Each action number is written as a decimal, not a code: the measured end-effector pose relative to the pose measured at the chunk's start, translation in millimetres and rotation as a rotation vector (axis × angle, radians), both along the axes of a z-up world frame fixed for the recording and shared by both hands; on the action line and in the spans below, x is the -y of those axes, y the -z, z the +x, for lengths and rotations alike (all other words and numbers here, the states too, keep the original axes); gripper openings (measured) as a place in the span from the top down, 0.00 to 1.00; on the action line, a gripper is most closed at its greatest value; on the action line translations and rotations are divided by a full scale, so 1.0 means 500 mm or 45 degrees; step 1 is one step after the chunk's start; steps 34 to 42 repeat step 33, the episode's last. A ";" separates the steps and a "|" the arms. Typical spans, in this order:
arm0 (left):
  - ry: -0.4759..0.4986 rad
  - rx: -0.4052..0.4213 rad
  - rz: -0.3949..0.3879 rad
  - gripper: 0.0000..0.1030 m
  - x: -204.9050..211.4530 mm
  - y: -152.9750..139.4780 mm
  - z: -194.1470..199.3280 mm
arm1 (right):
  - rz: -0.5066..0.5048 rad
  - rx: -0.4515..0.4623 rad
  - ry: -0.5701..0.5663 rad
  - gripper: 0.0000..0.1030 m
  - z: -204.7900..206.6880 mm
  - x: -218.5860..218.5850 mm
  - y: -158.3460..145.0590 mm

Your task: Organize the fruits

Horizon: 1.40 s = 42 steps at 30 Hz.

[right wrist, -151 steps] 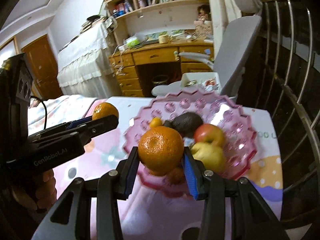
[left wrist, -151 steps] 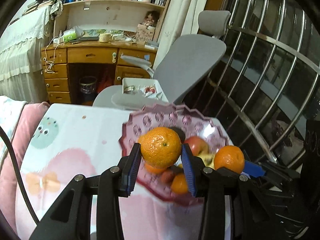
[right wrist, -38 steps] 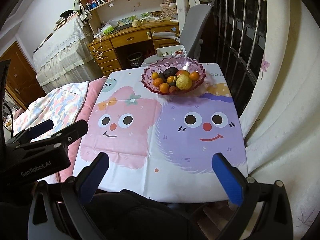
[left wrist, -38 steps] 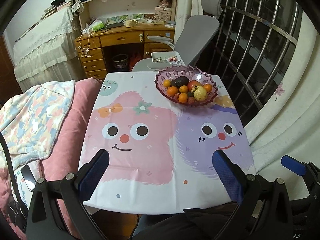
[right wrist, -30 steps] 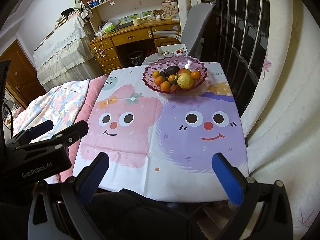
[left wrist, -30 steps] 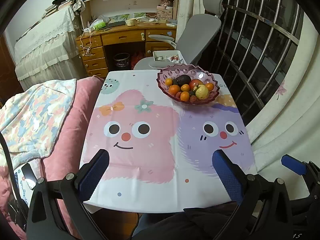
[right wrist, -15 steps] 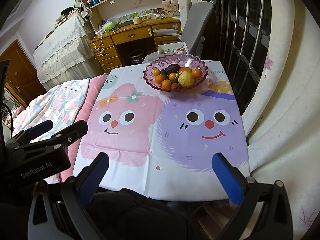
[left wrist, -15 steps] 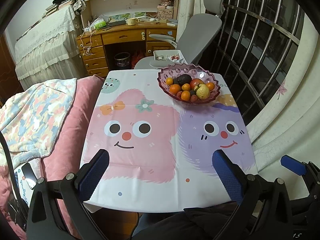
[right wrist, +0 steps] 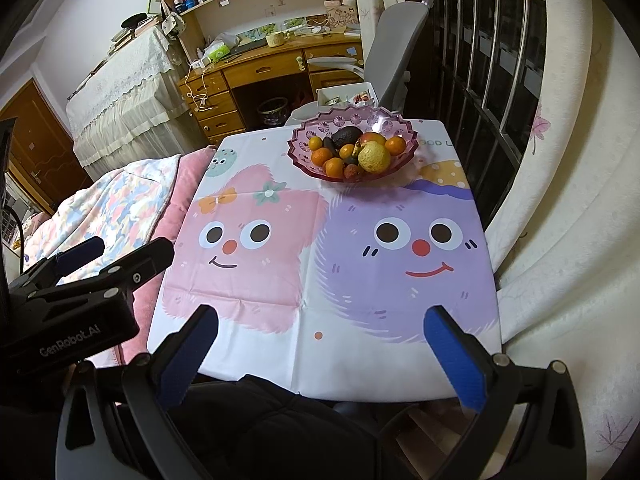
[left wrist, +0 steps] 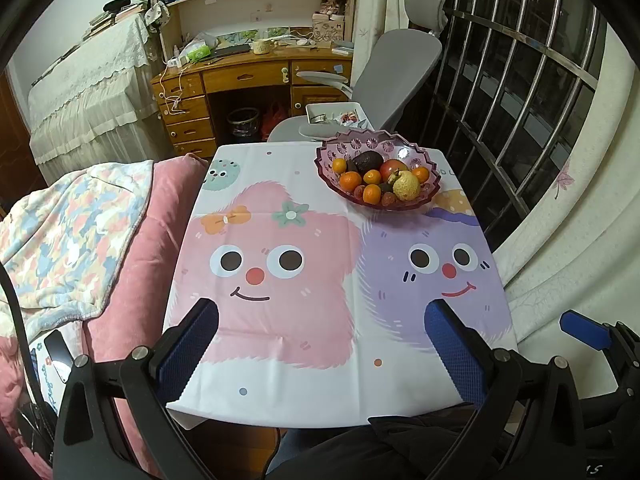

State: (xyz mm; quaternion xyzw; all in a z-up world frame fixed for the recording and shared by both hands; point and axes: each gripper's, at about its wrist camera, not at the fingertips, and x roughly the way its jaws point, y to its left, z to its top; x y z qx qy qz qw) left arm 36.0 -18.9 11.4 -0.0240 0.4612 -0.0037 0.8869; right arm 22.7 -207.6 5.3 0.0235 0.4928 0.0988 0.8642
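Both tools, left tool (left wrist: 320, 344) and right tool (right wrist: 320, 348), gape empty at the near desk (left wrist: 280, 380) edge, all fruit piled in the bowl (left wrist: 430, 190) far ahead, so sorting looks done.

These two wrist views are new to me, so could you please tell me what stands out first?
The tablecloth dominates, with a pink cartoon face on its left half and a purple one on its right. At its far right corner sits a pink scalloped bowl heaped with oranges, a yellow pear and a dark avocado. Both claws hang open over the near edge.
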 end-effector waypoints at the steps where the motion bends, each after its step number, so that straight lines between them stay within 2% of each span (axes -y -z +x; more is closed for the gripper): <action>1: 0.000 0.001 0.000 0.01 0.000 0.000 0.000 | 0.000 0.001 0.000 0.00 0.000 0.001 0.000; 42: 0.010 0.006 0.002 0.01 -0.003 -0.006 0.009 | -0.002 -0.004 0.000 0.00 0.004 0.001 -0.001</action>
